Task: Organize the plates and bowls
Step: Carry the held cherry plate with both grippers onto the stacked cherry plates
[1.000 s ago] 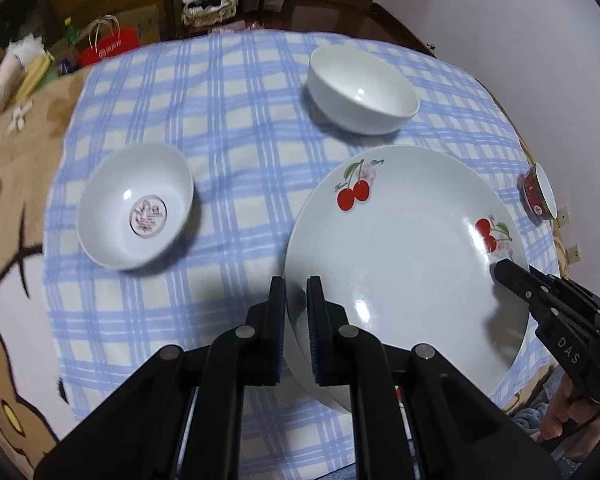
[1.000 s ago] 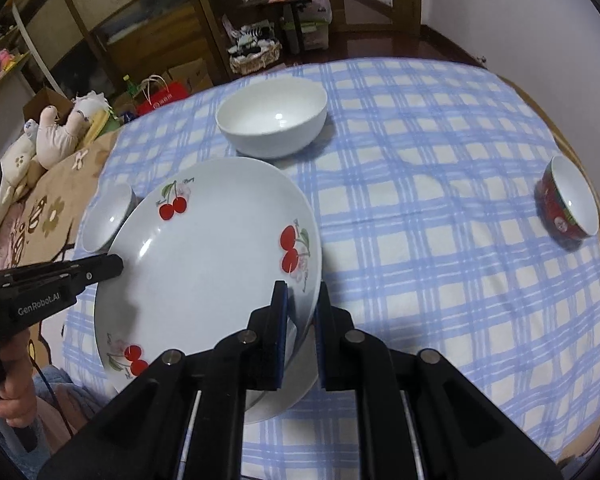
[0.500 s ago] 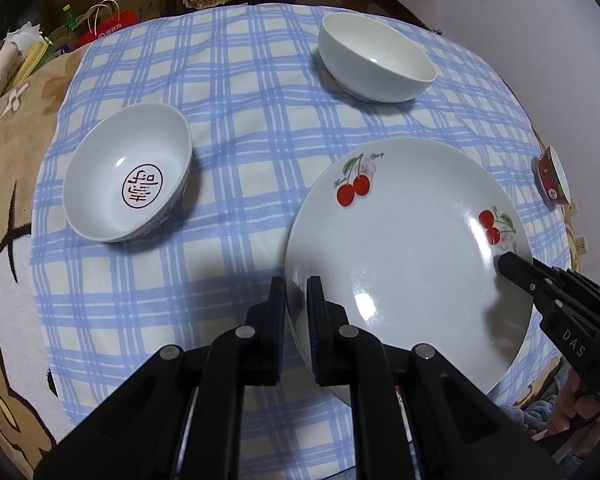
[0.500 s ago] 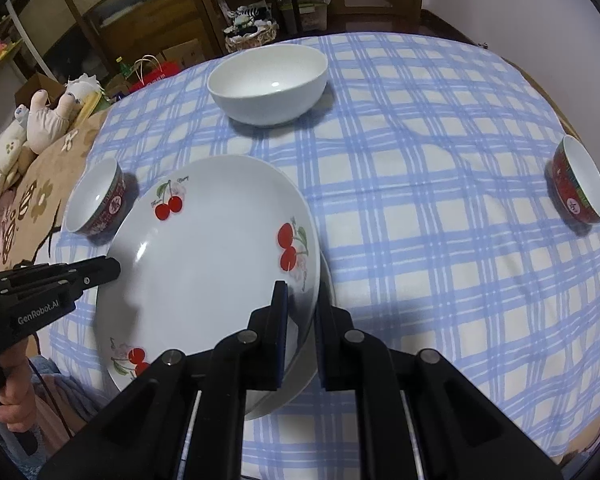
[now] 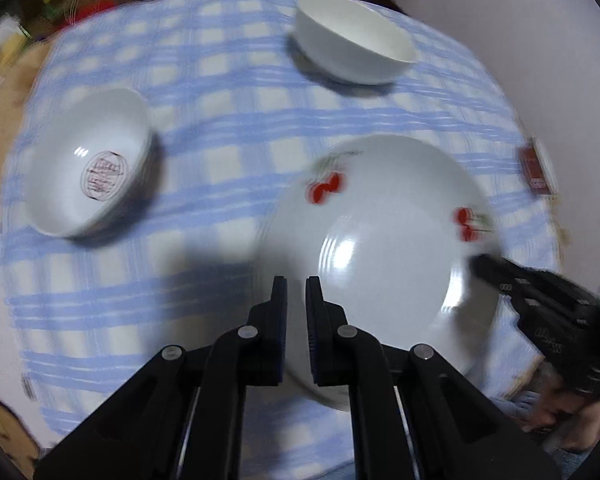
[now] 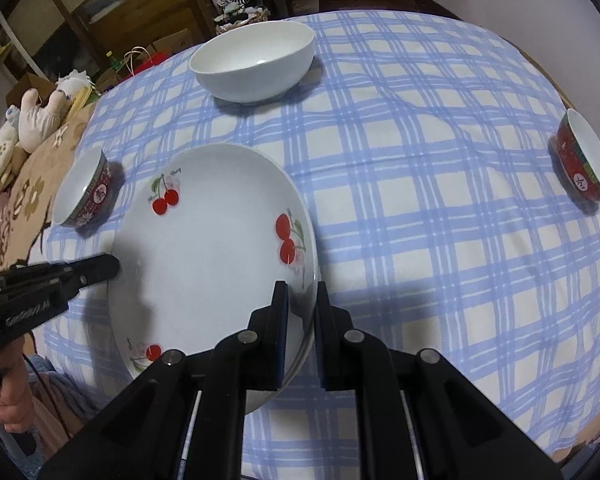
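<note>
A large white ceramic plate with red cherry prints (image 6: 204, 256) sits low and left of centre in the right wrist view, above the blue-and-white checked tablecloth (image 6: 420, 200). The right gripper (image 6: 302, 300) clamps its right rim with jaws narrow; the left gripper (image 5: 296, 296) pinches the opposite rim, jaws nearly closed. To carry it well, keep both grippers level and moving together, likely toward a clear spot. Both point forward, tilted downward.
</note>
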A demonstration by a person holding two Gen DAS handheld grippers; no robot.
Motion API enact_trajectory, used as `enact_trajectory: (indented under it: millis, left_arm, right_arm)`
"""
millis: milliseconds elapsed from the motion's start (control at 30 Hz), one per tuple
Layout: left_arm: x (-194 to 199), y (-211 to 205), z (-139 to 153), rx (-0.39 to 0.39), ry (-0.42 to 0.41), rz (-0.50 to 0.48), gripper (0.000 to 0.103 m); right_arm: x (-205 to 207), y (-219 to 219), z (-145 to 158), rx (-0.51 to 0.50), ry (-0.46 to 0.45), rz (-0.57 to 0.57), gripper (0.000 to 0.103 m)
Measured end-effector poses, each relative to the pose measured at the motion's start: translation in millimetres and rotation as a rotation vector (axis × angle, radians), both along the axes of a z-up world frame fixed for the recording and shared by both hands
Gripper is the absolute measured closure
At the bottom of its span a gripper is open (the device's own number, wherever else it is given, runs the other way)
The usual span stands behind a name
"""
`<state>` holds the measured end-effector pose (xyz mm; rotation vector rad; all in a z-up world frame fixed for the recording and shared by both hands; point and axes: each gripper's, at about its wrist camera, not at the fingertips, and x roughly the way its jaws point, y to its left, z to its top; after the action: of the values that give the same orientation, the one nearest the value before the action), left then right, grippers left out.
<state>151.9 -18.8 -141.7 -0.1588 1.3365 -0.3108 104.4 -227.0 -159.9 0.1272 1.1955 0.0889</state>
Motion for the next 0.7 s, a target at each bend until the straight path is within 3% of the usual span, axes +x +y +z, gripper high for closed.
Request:
enact_trajectory:
  millis: [100, 167, 267, 700]
  left_arm:
    - [-1.6, -8.3, -8.2, 0.085, -0.004, -0.014, 0.096]
    - [-3.0, -12.3, -12.1, 0.079, 0.012, -0.029, 0.095]
    - [-6.3, -19.2, -10.5, 0.132, -0.018, -0.045, 0.095]
    - [-9.9, -12.9, -6.2, 0.156, -0.042, -0.044, 0.095]
  right_arm:
    - [0.9, 1.4, -1.8, -0.011, 0.007, 0.003, 0.090]
    - [1.6, 1.1, -2.6, -0.013, 0.011, 0.000, 0.090]
    - [3.5, 2.1, -5.3, -0.036, 0.024, 0.003, 0.091]
    - [6.6, 0.7, -8.0, -0.008, 0.036, -0.017, 0.091]
